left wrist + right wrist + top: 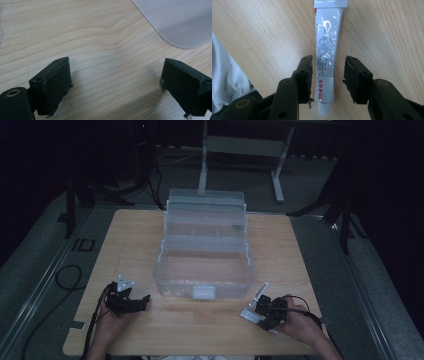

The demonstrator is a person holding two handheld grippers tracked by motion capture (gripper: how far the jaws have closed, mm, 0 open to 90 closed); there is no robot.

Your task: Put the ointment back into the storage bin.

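Right gripper view: glossy white tube (326, 57) between right gripper (328, 78) jaws.

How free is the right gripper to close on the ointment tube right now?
Probably yes: the right gripper is open with its jaws either side of the ointment tube, which lies flat on the table, nothing between.

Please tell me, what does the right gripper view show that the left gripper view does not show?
The right gripper view shows a white tube with red print lying on the table between the open jaws of the right gripper, its cap end toward the camera; one jaw is close beside it or touching it, and the other is apart from it. White cloth is at the edge. The left gripper view shows a rounded corner of the clear plastic box ahead of the left gripper, whose jaws stand wide apart over bare wood. Both show the wooden table and two black jaws.
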